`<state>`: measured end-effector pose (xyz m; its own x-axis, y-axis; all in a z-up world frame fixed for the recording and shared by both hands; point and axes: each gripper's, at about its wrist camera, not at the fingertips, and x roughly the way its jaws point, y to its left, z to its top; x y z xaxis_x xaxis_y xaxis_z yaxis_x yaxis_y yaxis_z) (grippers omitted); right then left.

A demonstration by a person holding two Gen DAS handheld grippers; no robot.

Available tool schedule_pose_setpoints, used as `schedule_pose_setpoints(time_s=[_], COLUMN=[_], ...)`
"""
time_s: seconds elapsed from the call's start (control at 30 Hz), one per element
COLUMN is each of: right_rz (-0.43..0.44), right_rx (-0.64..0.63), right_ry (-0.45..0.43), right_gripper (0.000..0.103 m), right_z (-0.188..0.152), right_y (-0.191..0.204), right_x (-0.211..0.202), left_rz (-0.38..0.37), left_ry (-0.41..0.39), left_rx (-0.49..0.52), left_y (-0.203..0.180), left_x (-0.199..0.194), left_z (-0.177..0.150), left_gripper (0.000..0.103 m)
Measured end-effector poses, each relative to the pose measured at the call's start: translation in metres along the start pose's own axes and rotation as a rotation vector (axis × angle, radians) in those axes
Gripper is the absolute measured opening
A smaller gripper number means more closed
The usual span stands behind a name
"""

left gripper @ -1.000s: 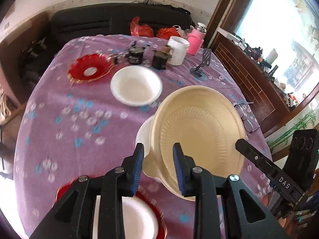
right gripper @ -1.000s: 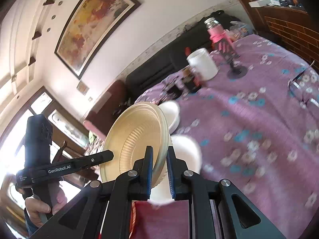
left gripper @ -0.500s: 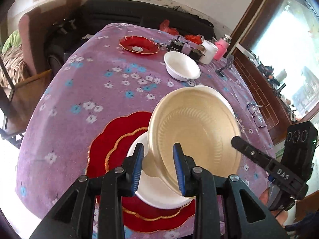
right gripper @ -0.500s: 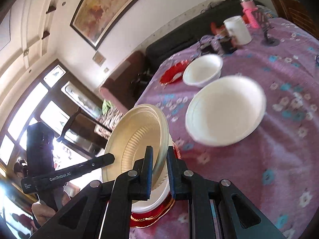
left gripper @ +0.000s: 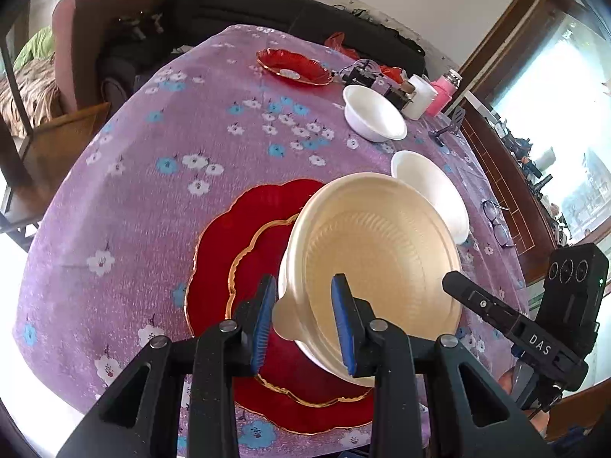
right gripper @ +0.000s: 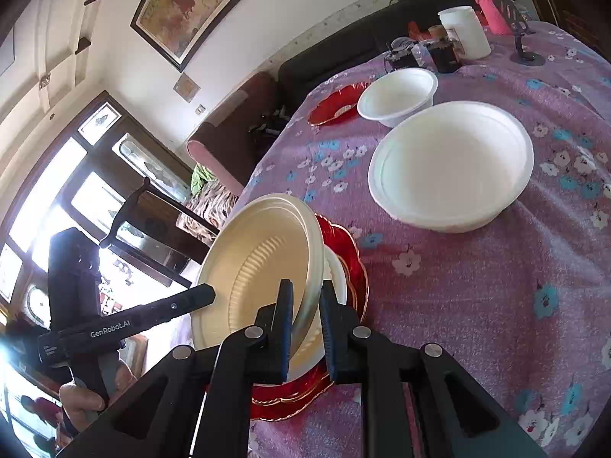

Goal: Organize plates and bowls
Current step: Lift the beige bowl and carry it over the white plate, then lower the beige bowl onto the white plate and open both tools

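The cream bowl (left gripper: pixel 374 263) hides much of the red plate (left gripper: pixel 236 267) near the table's (left gripper: pixel 126 175) front edge. The left gripper (left gripper: pixel 301 320) straddles the bowl's tab, whether pressing is unclear; the right gripper (right gripper: pixel 305 320) pinches its rim. Beyond, on the purple floral cloth, sit two white bowls (right gripper: pixel 450 168), before a dark sofa (left gripper: pixel 267 11).

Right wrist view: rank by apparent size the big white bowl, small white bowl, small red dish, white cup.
1. big white bowl
2. small white bowl
3. small red dish and white cup: look alike, unranked.
All farther items shrink with distance.
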<state>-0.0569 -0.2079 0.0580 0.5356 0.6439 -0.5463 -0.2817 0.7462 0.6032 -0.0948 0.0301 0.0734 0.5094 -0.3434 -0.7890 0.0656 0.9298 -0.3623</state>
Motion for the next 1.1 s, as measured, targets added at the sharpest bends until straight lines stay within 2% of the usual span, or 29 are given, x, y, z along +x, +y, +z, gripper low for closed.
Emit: schedule_pose_setpoints(time_s=[0.53,0.6,0.67,0.9,1.0,1.1], right_rz=[-0.007,0.006,0.006,0.005,-0.009,-0.031], right_rx=[-0.004,0.002,-0.007,-0.024,-0.015,0.002], right_ry=[0.019,0.022,0.017,-0.017,-0.045,-0.072], right_gripper=[0.018,0.026,0.04,0.043,0.045,0.051], right_z=[-0.005,-0.006,-0.006,-0.007,-0.008,-0.01], right_y=[-0.003,-0.003,-0.001,0.005,0.0,-0.008], right_x=[0.008,0.007,0.006,-0.004,-0.012,-0.017], left_rz=[0.002,-0.001,0.001,0.071,0.123,0.186], left_ry=[-0.006,-0.007,-0.01,-0.076,-0.132,-0.208], left_rx=[-0.009,-0.012,-0.009,0.015,0.044,0.071], left_y=[0.006,0.006,0.006,0.004,0.001,-0.003], left_x=[0.003,0.002,0.001,-0.008,-0.015,-0.021], left_z=[-0.003,-0.004,-0.005,-0.01,-0.013,-0.019], left_gripper=[0.028,0.033,0.036,0.049,0.051,0.058])
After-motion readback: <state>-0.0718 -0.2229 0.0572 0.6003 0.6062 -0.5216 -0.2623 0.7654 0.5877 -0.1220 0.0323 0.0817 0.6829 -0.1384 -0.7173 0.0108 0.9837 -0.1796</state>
